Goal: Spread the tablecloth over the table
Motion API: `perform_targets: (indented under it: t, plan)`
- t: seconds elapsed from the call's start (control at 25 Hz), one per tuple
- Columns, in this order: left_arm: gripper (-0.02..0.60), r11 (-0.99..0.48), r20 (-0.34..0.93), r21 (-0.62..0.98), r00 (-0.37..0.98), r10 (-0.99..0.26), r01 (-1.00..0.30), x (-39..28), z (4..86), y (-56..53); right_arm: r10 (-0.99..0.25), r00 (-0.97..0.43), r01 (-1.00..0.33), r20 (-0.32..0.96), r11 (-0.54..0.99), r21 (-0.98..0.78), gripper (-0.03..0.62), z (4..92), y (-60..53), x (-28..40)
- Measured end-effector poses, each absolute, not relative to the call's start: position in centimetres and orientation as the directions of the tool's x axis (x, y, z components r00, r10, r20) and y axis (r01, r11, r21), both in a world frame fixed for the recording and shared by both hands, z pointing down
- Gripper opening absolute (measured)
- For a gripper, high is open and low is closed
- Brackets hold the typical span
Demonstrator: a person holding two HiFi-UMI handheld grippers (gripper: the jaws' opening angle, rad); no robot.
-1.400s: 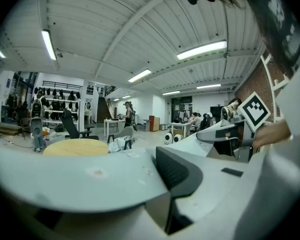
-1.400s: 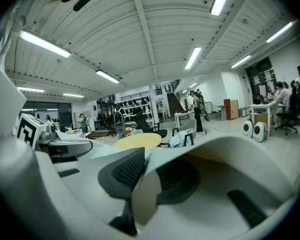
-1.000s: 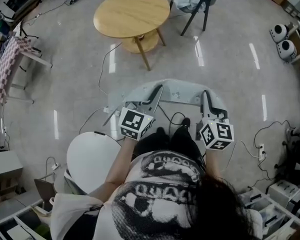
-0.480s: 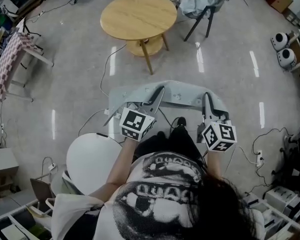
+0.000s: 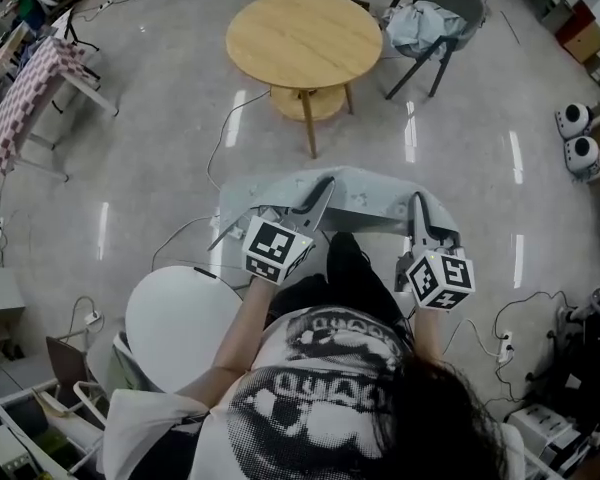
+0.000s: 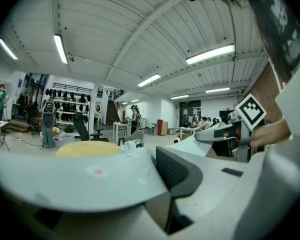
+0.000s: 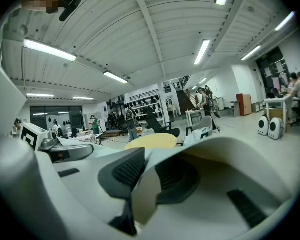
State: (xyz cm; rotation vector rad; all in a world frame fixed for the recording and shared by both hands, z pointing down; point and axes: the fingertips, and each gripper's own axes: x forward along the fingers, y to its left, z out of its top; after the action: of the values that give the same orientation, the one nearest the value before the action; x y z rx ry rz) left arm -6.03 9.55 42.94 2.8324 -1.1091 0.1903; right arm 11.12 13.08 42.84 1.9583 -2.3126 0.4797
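Seen from above: a person holds a pale grey tablecloth [image 5: 365, 190] stretched near their body, between two grippers. The left gripper [image 5: 321, 189] has its jaws clenched on the cloth's left edge, and the right gripper [image 5: 417, 202] grips its right edge. The round wooden desk [image 5: 303, 38] stands farther off, bare. Probably best to hold the cloth taut and level, then carry it past the desk's far rim before lowering.

tablecloth [image 5: 370, 190] btwn L gripper [image 5: 320, 192] & R gripper [image 5: 417, 206], table [image 5: 303, 38] ahead, chair [image 5: 435, 16] to its right
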Motion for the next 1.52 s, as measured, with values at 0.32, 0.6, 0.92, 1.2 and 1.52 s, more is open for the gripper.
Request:
perform_targets:
  t: [0.32,0.6,0.92,1.2,1.52]
  plan:
    - [0.067,-0.726,0.176,0.030,0.718,-0.673,-0.687,-4.4,43.9,4.3,-0.949,-0.195,-0.963,0.249,0.137,-0.232,0.064,44.3,7.5,12.9]
    - [0.067,-0.742,0.209,0.041,0.732,-0.649,-0.669,-0.2,44.3,-4.8,-0.953,-0.183,-0.956,0.243,0.115,-0.269,0.063,45.1,-1.3,17.0]
    - [0.071,-0.788,0.212,0.062,0.780,-0.589,-0.612,7.4,42.6,-14.9,-0.971,-0.125,-0.952,0.203,0.061,-0.299,0.061,43.6,-10.6,24.6]
    - [0.071,-0.814,0.206,0.037,0.801,-0.562,-0.580,11.5,42.0,-20.6,-0.979,-0.111,-0.949,0.169,0.054,-0.310,0.064,43.0,-15.3,28.5]
    - [0.071,-0.845,0.209,-0.016,0.824,-0.526,-0.535,15.3,40.6,-23.9,-0.989,-0.073,-0.948,0.128,0.029,-0.318,0.064,41.9,-17.8,31.9]
